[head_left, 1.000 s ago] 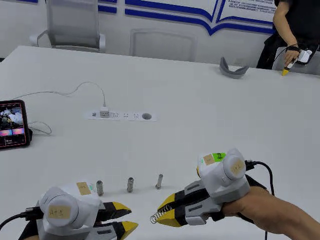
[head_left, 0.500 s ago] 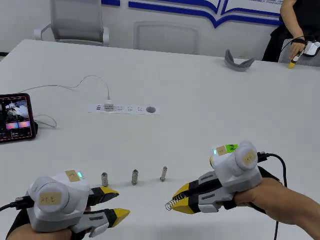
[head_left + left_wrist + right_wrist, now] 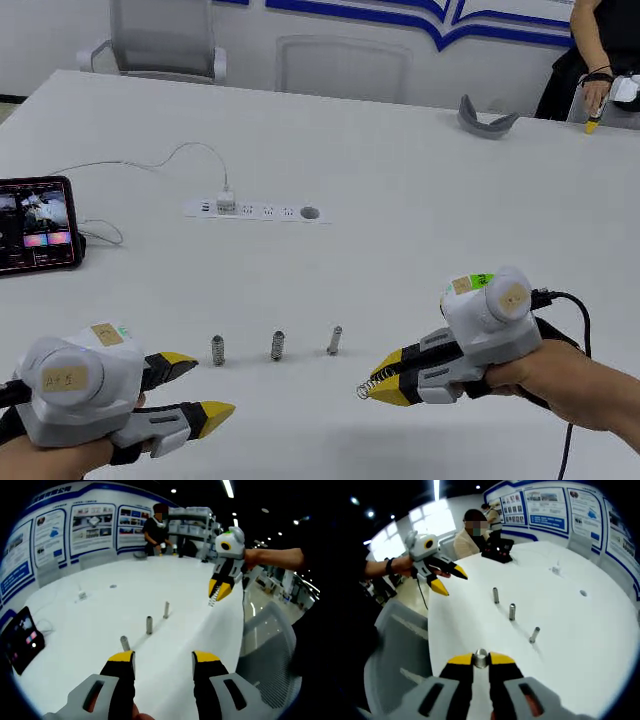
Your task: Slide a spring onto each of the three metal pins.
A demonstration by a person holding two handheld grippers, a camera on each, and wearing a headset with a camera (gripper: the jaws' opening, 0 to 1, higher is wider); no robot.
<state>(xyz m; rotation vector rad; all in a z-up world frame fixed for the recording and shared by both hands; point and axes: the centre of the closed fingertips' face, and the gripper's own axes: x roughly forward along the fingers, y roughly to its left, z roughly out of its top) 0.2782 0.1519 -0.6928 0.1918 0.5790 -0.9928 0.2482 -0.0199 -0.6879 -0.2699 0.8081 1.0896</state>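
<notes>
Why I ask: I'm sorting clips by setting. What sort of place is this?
Probably an office meeting or showroom space: a long white table, office chairs, and display panels along the wall.

TABLETOP IN WHITE: A smooth, matt white table (image 3: 420, 230) carries the left pin (image 3: 218, 350), middle pin (image 3: 278, 345) and right pin (image 3: 335, 340), all dull grey metal with a faint sheen. The spring (image 3: 366, 387), bright coiled wire, glints at the right gripper (image 3: 386, 381), whose shell is smooth white plastic, with black jaws and yellow tips. The left gripper (image 3: 203, 385) is finished alike. Tan paper-like labels sit on both shells. The tablet (image 3: 38, 222) has a glossy screen, the power strip (image 3: 258, 211) is white plastic, and the chair (image 3: 160, 35) back looks like grey mesh.
</notes>
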